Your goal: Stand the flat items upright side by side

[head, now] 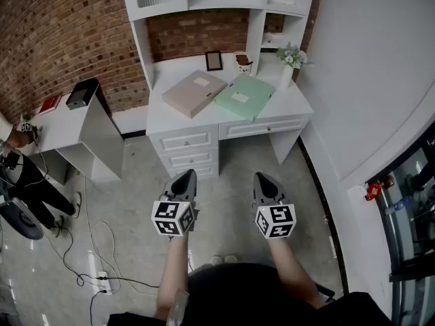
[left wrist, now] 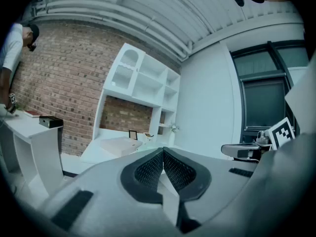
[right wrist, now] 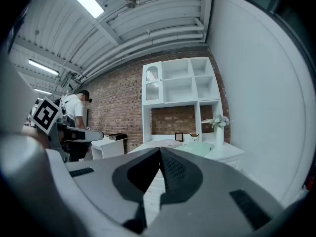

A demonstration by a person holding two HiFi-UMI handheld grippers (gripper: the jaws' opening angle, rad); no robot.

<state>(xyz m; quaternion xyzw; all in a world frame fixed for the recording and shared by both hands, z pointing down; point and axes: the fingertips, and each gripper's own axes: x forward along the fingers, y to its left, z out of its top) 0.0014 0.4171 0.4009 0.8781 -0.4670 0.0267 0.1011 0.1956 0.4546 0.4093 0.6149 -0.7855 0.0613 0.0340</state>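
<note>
You hold your left gripper (head: pixel 185 176) and right gripper (head: pixel 264 179) with jaws pressed together on nothing, since the desk (head: pixel 293 104) is well apart from you. The beige folder (head: pixel 194 93) and green folder (head: pixel 245 96) lie flat there, just beside each other.

Bright overhead light, fisheye-warped edges

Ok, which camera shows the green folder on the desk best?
The head view: it looks down on the green folder lying flat on the desk beside the beige folder. The right gripper view shows it small and nearly edge-on; the left gripper view barely catches it.
</note>
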